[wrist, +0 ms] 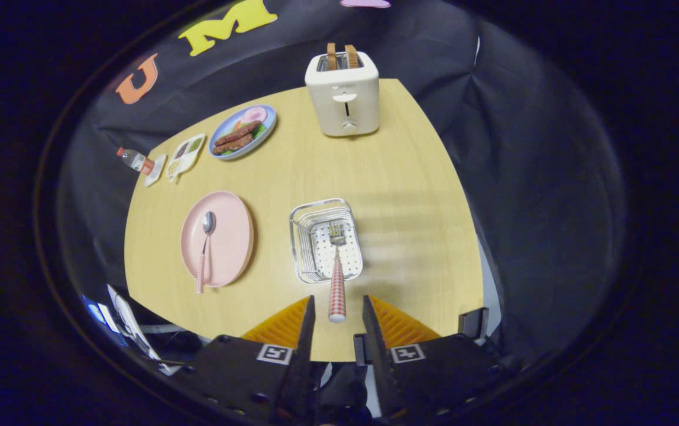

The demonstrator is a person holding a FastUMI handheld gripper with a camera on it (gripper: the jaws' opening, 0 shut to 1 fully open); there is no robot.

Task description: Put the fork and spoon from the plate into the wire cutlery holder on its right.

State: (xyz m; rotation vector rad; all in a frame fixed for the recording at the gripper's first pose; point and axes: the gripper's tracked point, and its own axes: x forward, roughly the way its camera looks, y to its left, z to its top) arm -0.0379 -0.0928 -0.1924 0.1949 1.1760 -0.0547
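A pink plate (228,242) lies on the wooden table, left of the wire cutlery holder (304,236). A spoon (206,239) with a red checked handle rests on the plate, bowl pointing away from me. The fork (337,278) has its tines down inside the holder, and its checked handle rises toward me. The handle's end shows between my fingers without touching either one. My gripper (338,305) hovers above the holder's near side, open, with a gap on both sides of the handle.
A cream toaster (344,97) with two slices of toast stands at the table's far edge. At the far left are a blue plate of food (242,131), a small sauce tray (186,155) and a small bottle (135,160). The table's near edge runs just below the holder.
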